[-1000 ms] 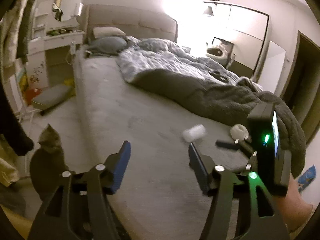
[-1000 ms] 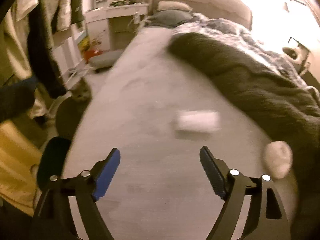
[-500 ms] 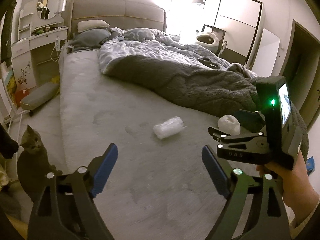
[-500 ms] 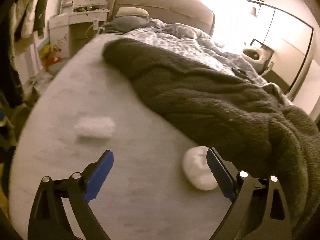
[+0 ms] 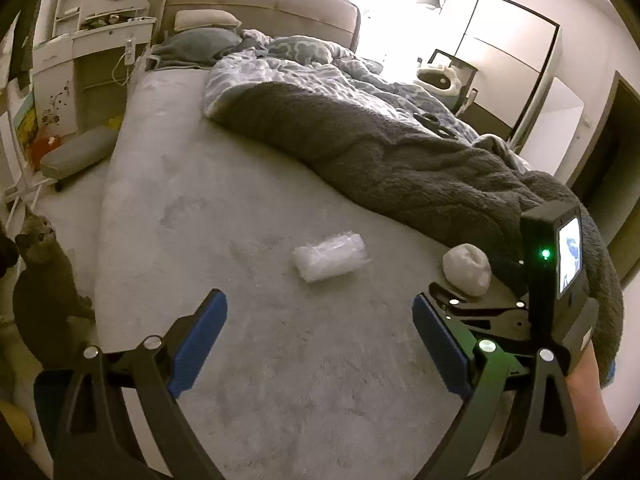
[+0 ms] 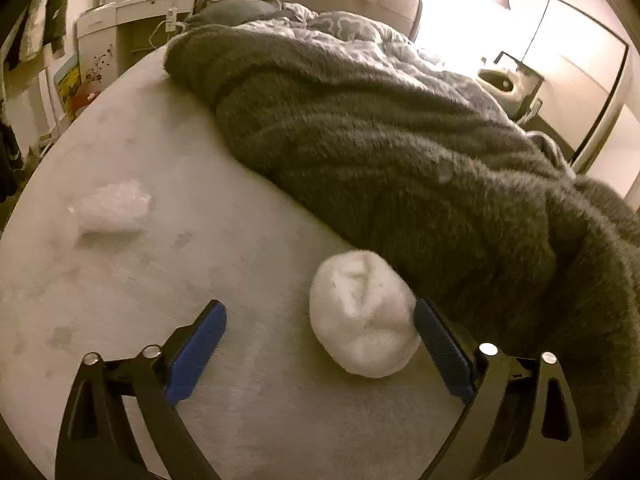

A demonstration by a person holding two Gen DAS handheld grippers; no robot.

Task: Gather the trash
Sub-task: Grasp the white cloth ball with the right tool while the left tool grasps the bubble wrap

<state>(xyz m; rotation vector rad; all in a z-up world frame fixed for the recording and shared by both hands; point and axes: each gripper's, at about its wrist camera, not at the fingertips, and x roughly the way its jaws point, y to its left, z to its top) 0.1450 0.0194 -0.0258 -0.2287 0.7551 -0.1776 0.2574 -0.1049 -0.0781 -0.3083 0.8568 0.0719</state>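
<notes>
My right gripper has swung across the bed in the last second and now brackets the white wad; its jaws are closing, the wad between them against the right pad, not yet pinched. My left gripper is opening, nothing between its jaws. Just beyond it lies the clear plastic wrapper, now nearer and almost centred. So both pieces look ready to grab. Behind, the dark blanket.

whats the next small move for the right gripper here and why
Probably nudge the right gripper slightly right and forward, then finish closing. The white wad sits off-centre, against the right finger; the jaws are closing but not yet pressing it.
</notes>
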